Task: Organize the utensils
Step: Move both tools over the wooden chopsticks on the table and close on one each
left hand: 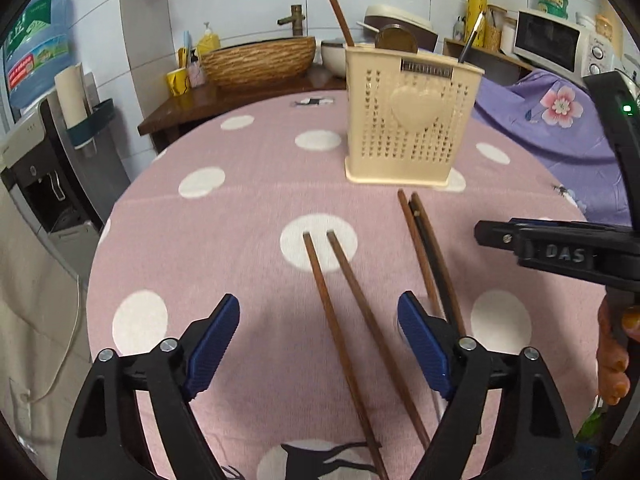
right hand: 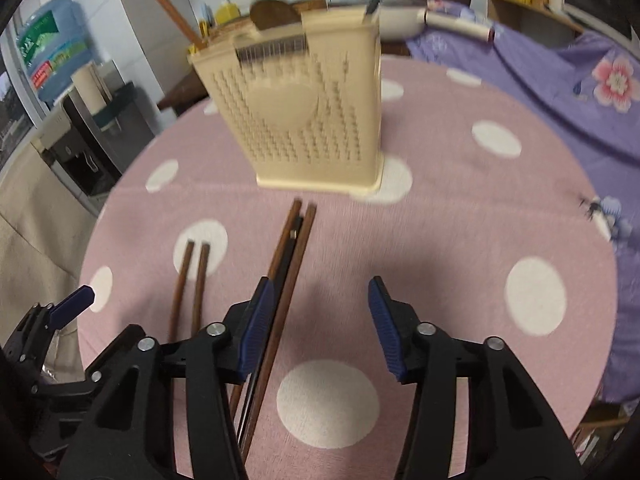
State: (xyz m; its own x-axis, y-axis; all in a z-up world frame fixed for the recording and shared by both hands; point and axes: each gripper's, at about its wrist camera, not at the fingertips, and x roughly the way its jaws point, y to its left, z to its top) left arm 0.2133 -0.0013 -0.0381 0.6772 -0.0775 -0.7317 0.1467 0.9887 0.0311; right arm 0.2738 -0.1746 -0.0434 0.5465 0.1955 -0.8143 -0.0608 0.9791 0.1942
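Note:
Two brown chopsticks (left hand: 340, 300) lie side by side on the pink dotted tablecloth (left hand: 240, 208), between the fingers of my left gripper (left hand: 320, 308), which is open and not touching them. To their right lies a bundle of two more chopsticks with a black-handled utensil (left hand: 430, 256). In the right wrist view my right gripper (right hand: 320, 292) is open above the cloth, and the bundle (right hand: 294, 248) runs along the inner side of its left finger, unpressed. The chopstick pair (right hand: 192, 280) lies further left. A cream perforated holder (left hand: 412, 120) (right hand: 304, 112) stands behind, holding a chopstick, a wooden spoon and a dark-handled utensil.
The right gripper's black body (left hand: 560, 248) and a hand (left hand: 612, 360) fill the right edge of the left wrist view. A purple floral cloth (right hand: 560, 92) lies to the right of the round table. A water dispenser (left hand: 44, 160) stands off to the left.

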